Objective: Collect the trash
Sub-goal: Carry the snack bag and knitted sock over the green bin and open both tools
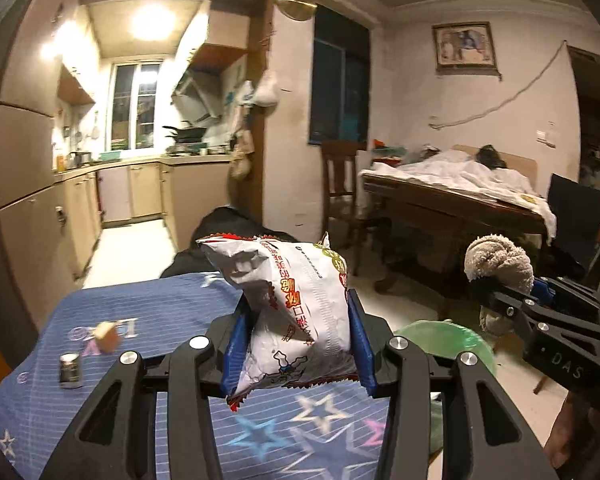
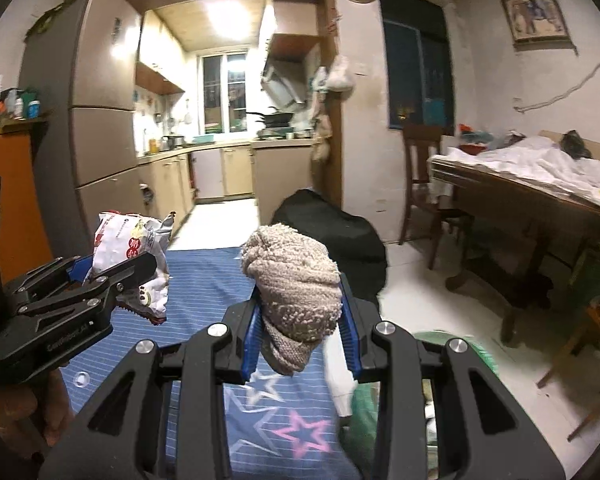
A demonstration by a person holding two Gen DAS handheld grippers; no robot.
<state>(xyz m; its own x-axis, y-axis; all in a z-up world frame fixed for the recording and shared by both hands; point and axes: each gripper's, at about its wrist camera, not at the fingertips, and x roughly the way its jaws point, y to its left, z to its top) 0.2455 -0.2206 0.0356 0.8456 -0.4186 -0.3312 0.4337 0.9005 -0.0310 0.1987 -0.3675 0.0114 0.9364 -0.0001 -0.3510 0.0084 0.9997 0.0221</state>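
Observation:
My left gripper [image 1: 298, 312] is shut on a white and red snack wrapper [image 1: 296, 304], held above the blue star-patterned cloth [image 1: 160, 320]. In the right wrist view the same left gripper [image 2: 120, 270] and wrapper [image 2: 132, 248] show at the left. My right gripper [image 2: 300, 312] is shut on a balled beige cloth [image 2: 296, 280], also lifted over the blue cloth [image 2: 204, 280]. That right gripper [image 1: 496, 292] with the beige ball [image 1: 498, 258] sits at the right in the left wrist view. A green-lined bin [image 1: 448, 340] stands low to the right of the cloth.
A small dark jar [image 1: 70, 368] and a tan cube [image 1: 108, 336] lie on the blue cloth's left. A black bag [image 2: 336, 236] sits beyond it. A wooden table [image 2: 520, 200] with white sheets and a chair [image 2: 420, 176] stand to the right; the kitchen [image 2: 220, 140] lies ahead.

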